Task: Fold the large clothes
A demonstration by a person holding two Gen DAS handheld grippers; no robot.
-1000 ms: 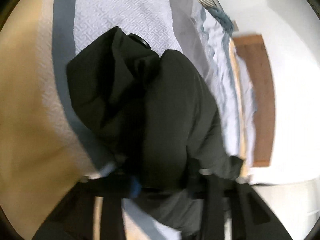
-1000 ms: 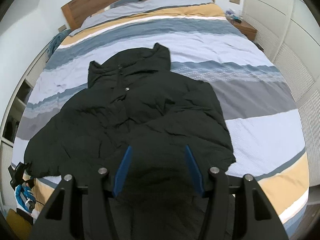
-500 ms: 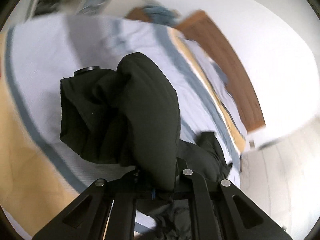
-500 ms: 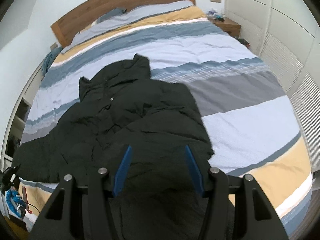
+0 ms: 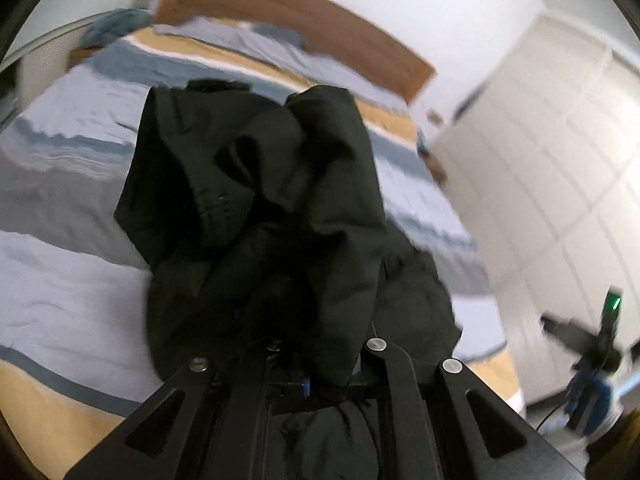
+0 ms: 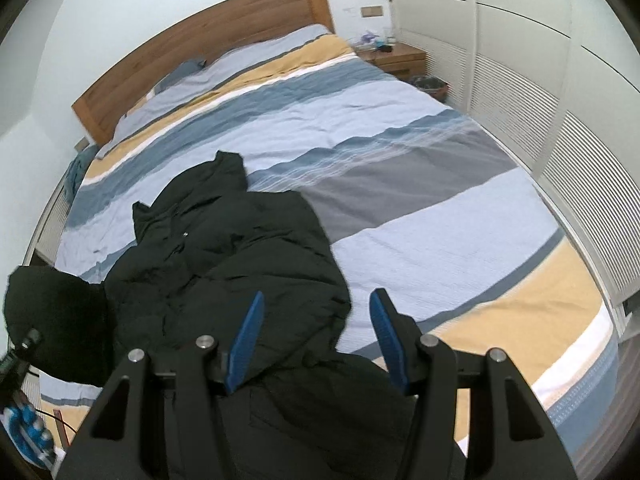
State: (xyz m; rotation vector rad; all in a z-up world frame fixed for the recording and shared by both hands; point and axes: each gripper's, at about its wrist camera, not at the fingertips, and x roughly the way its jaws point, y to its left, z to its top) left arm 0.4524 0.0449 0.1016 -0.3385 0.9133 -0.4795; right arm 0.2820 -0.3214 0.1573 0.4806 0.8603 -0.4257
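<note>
Left wrist view: left gripper [image 5: 308,380] is clamped on a bunched fold of the black padded jacket [image 5: 256,216]. The jaws have closed down onto the fabric; cloth fills the gap and hides the pads. The gathered part, apparently a sleeve, rises from the jaws toward 12 o'clock and blocks the centre of view. Behind it is the striped duvet [image 5: 60,272], with the wooden headboard [image 5: 288,16] at 12 o'clock and the white wardrobe [image 5: 560,140] at 3 o'clock. The view is blurred. The other gripper appears small and blurred at 4 o'clock.

Right wrist view: right gripper [image 6: 316,344] has its blue pads [image 6: 248,344] standing apart, with nothing pinched between them. The jacket's [image 6: 224,256] hem region lies beneath and between the fingers; whether the pads touch the cloth cannot be told. The jacket lies spread on the duvet [image 6: 400,184] from centre toward 7 o'clock, collar pointing to about 11 o'clock. Its sleeve end [image 6: 52,320] is lifted at 9 o'clock, beside the left gripper's body at the frame edge. The headboard [image 6: 208,44] is at 11 o'clock, the nightstand [image 6: 396,58] at 1 o'clock, and the louvred wardrobe doors [image 6: 540,92] at 2 o'clock.
</note>
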